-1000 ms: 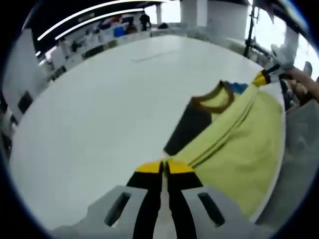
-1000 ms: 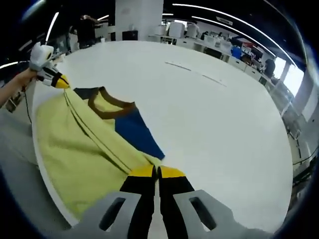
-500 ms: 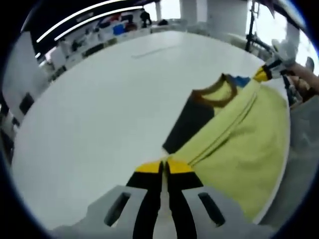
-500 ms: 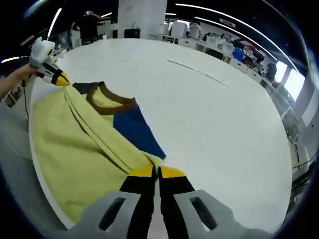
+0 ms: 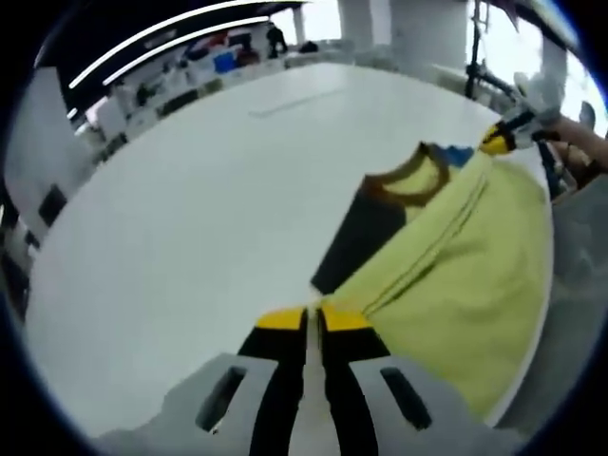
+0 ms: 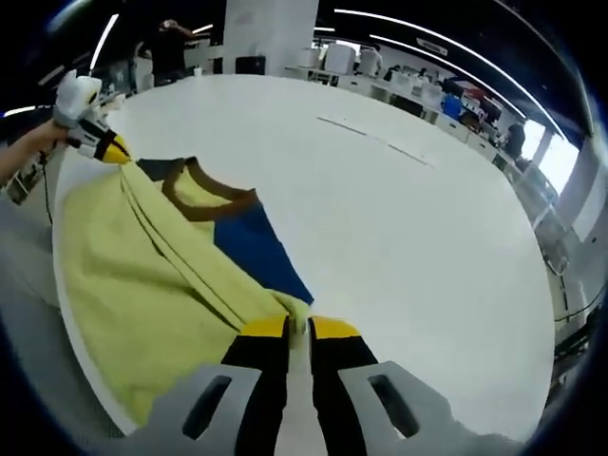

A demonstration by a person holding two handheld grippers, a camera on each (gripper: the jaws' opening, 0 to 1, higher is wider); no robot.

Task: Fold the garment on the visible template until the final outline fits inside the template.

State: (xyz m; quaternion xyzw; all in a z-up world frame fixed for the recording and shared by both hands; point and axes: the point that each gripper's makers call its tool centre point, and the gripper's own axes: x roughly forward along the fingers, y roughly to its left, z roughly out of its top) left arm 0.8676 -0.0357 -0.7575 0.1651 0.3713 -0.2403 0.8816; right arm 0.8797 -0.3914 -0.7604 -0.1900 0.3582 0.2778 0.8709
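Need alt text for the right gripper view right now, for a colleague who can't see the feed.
The right gripper, fingers closed, pinches one edge of a yellow shirt with a brown collar and blue sleeve, spread near the edge of a large white table. At the far left, the left gripper pinches the shirt's other end. An office with desks lies behind.

one garment, one table, two grippers.

Yellow-and-blue garment stretched over table edge

Bare white table beyond the garment, nothing in the way
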